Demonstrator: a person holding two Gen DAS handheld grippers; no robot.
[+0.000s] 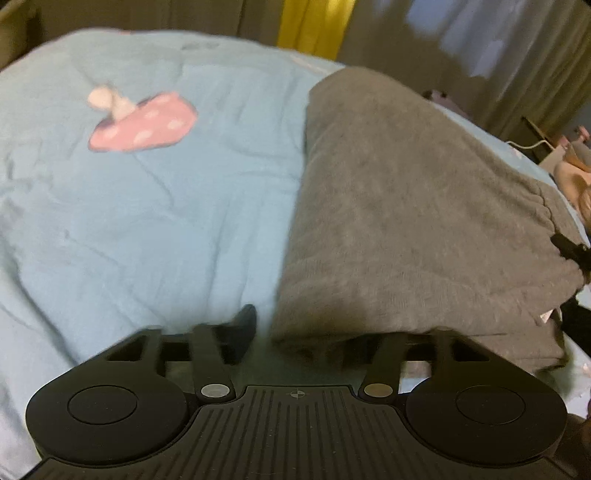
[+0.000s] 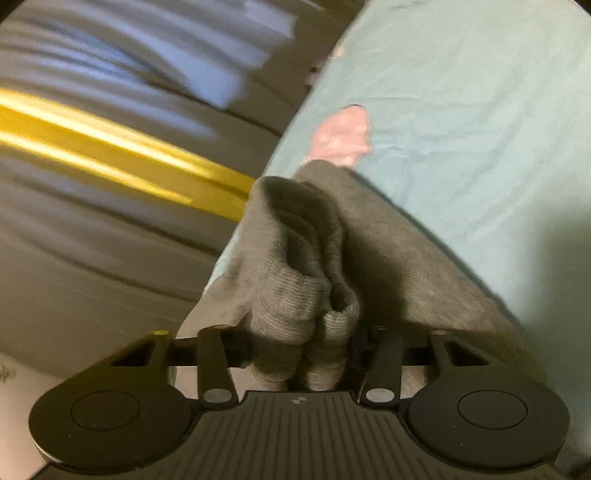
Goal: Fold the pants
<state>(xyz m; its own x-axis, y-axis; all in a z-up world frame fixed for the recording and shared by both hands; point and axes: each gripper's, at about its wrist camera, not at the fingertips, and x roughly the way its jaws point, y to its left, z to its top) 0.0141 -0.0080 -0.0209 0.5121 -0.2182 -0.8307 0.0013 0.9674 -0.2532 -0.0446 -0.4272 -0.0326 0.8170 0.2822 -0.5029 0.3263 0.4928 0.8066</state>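
Note:
Grey pants (image 1: pixel 406 206) lie folded on a light blue bedspread (image 1: pixel 147 221), their waistband and black drawstring (image 1: pixel 570 251) at the right. My left gripper (image 1: pixel 308 328) is at the pants' near corner. Its left finger (image 1: pixel 245 325) stands a little apart from the cloth, and the right finger is hidden under the fabric. In the right wrist view, the pants' ribbed cuffs (image 2: pixel 303 317) are bunched between the fingers of my right gripper (image 2: pixel 301 345), which is shut on them. The leg (image 2: pixel 424 258) trails away across the bed.
The bedspread has a pink mushroom print (image 1: pixel 144 125). Yellow (image 1: pixel 314 26) and grey curtains hang behind the bed. A white cable (image 1: pixel 532 144) and small items sit off the bed's right side. The bed edge (image 2: pixel 273 155) runs diagonally beside the right gripper.

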